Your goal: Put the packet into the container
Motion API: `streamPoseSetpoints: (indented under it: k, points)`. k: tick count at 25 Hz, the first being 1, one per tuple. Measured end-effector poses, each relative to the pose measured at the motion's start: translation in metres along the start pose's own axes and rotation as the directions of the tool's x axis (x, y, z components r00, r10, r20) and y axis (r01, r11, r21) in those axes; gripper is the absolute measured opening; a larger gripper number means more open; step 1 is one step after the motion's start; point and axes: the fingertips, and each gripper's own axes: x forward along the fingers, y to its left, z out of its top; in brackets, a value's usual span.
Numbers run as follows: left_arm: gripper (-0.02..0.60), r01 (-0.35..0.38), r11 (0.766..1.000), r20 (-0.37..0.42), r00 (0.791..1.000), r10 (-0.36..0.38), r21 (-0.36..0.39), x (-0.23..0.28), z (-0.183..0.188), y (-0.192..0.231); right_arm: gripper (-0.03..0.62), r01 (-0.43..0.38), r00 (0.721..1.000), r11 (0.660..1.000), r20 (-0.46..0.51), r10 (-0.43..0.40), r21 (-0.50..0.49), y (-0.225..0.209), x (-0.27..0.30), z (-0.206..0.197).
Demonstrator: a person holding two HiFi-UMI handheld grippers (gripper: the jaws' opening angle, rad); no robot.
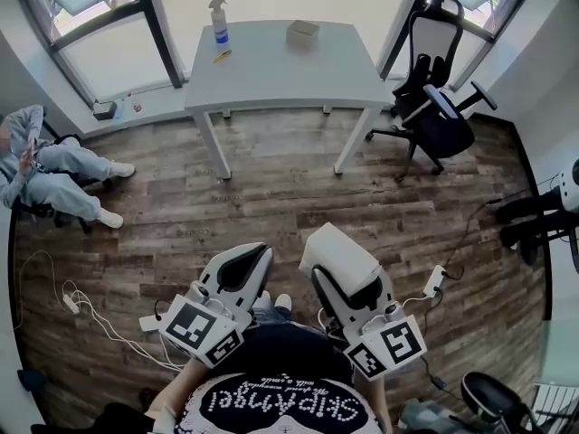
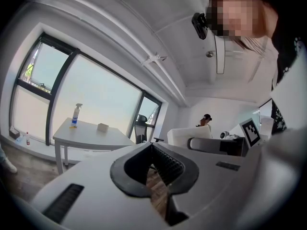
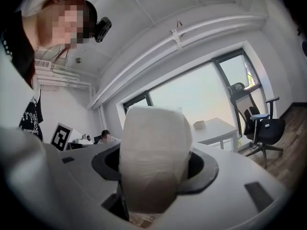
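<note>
Well to the left of the white table, by the window wall, a person sits low against the wood floor. On the table's left part stands a spray bottle, with a small yellow thing just beside it that is too small to identify. On the table's right part sits a small tan container. It looks open-topped, though at this distance that isn't certain. To the right of the table, near its corner leg, stands a black office chair.

Both grippers are held on the near side of the table, well apart from it and above the floor. The left gripper is left of the table's middle. Its ribbed black jaws meet at the tips and have nothing between them; only floor shows through the gap behind. The right gripper is roughly in line with the table's right half. Its jaws are clamped on the packet, a white, soft-looking wrapped bundle that stands up out of the jaws and bulges above them. The packet is well apart from the container on the table.
</note>
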Motion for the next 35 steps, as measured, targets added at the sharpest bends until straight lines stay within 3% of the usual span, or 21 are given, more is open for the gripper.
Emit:
streamPoseSetpoints:
  k: [6, 14, 18, 26, 35]
  points:
    - [0.008, -0.017, 1.0, -0.013, 1.0, 0.017, -0.019, 0.014, -0.009, 0.005, 0.279, 0.046, 0.996, 0.994, -0.073, -0.054, -0.103, -0.021, 0.0, -0.009]
    - [0.008, -0.032, 0.998, -0.052, 0.998, 0.029, -0.058, 0.04, -0.01, 0.039, 0.278, 0.077, 0.99, 0.996, -0.118, -0.082, -0.051, -0.044, 0.029, -0.012]
    - [0.008, 0.003, 0.999, -0.078, 0.997, -0.006, -0.047, 0.063, -0.002, 0.057, 0.275, 0.099, 0.99, 0.994, -0.101, -0.103, -0.04, -0.057, 0.054, 0.001]
    - [0.008, 0.094, 0.995, -0.099, 0.991, -0.092, 0.015, 0.098, 0.024, 0.086, 0.275, 0.155, 0.984, 0.981, -0.066, -0.164, -0.12, -0.075, 0.102, 0.025]
    - [0.008, 0.1, 0.994, -0.08, 0.992, -0.097, 0.032, 0.105, 0.046, 0.132, 0.275, 0.147, 0.987, 0.983, -0.045, -0.153, -0.105, -0.066, 0.148, 0.033]
